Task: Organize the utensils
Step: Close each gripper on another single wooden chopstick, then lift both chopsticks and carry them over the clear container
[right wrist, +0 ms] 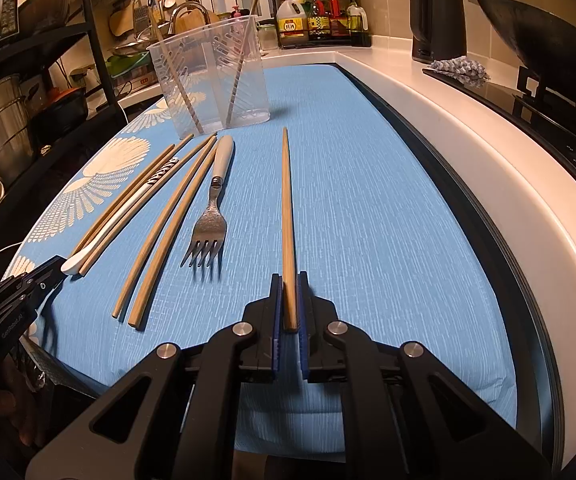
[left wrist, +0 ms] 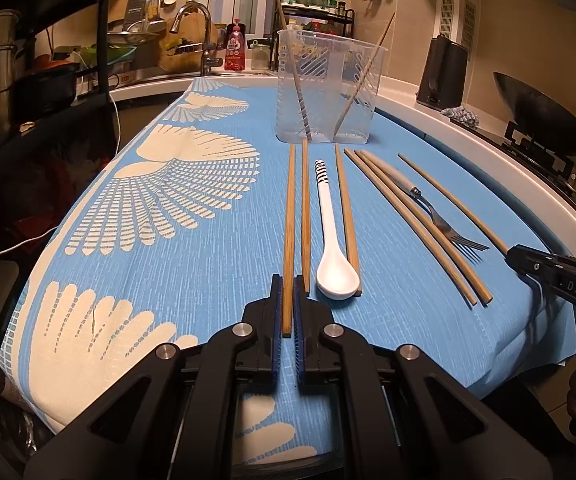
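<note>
My left gripper (left wrist: 287, 282) is shut on the near end of a brown chopstick (left wrist: 289, 224) that lies on the blue cloth (left wrist: 208, 260). My right gripper (right wrist: 288, 280) is shut on the near end of a pale chopstick (right wrist: 286, 208), also low on the cloth. Between them lie a white spoon (left wrist: 330, 240), a fork (right wrist: 210, 216) with a pale handle and several more chopsticks (right wrist: 168, 224). A clear plastic holder (left wrist: 328, 84) stands at the far end with two chopsticks leaning inside; it also shows in the right wrist view (right wrist: 212, 76).
A white counter edge (right wrist: 468, 152) runs along the right of the cloth, with a black wok (right wrist: 544, 36) on a stove and a dark kettle (right wrist: 438, 20) behind. A sink tap (left wrist: 196, 20) and a black shelf rack (left wrist: 48, 60) stand to the left.
</note>
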Action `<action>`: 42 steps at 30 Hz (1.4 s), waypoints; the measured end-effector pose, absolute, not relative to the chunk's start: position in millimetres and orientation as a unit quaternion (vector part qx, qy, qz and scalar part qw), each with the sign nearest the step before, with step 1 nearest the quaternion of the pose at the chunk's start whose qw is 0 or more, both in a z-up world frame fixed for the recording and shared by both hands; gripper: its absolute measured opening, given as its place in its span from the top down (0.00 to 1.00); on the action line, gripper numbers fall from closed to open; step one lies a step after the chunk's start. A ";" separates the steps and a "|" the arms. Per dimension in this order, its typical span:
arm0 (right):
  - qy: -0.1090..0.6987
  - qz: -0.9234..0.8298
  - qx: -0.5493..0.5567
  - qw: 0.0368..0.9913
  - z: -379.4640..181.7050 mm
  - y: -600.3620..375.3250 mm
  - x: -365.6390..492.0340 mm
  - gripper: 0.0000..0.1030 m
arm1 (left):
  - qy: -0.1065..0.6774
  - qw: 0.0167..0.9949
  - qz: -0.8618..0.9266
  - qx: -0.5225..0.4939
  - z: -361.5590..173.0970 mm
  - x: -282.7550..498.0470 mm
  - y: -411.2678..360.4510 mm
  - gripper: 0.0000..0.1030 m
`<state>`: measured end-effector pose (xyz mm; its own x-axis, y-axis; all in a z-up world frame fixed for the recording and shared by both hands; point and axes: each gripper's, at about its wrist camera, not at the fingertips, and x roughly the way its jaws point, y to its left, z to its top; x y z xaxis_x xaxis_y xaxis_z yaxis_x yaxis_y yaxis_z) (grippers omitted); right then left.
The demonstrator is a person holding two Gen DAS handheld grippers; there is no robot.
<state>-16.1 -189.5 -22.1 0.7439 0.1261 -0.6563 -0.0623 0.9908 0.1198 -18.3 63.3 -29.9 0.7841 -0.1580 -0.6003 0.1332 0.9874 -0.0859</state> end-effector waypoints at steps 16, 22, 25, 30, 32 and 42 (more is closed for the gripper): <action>0.358 0.035 0.015 0.933 -18.7 -184.8 -14.0 0.94 | 0.327 0.941 -0.081 -0.018 -27.8 -14.8 62.5 0.95; 0.336 0.030 -0.006 0.941 3.6 -180.2 -23.5 0.94 | 0.317 0.944 -0.085 -0.023 -11.3 -18.8 64.9 0.95; 0.324 0.029 -0.006 0.946 19.5 -180.5 -30.8 0.94 | 0.303 0.949 -0.087 -0.022 2.6 -26.6 65.4 0.95; 0.301 0.030 -0.007 0.953 47.6 -179.9 -46.5 0.94 | 0.280 0.955 -0.090 -0.023 26.8 -39.6 69.3 0.95; 0.291 0.031 -0.009 0.956 58.7 -179.5 -52.5 0.94 | 0.269 0.959 -0.090 -0.023 37.0 -44.5 71.8 0.95; 0.243 0.048 -0.004 0.969 118.5 -179.1 -73.3 0.94 | 0.215 0.972 -0.090 -0.021 88.7 -60.7 77.7 0.95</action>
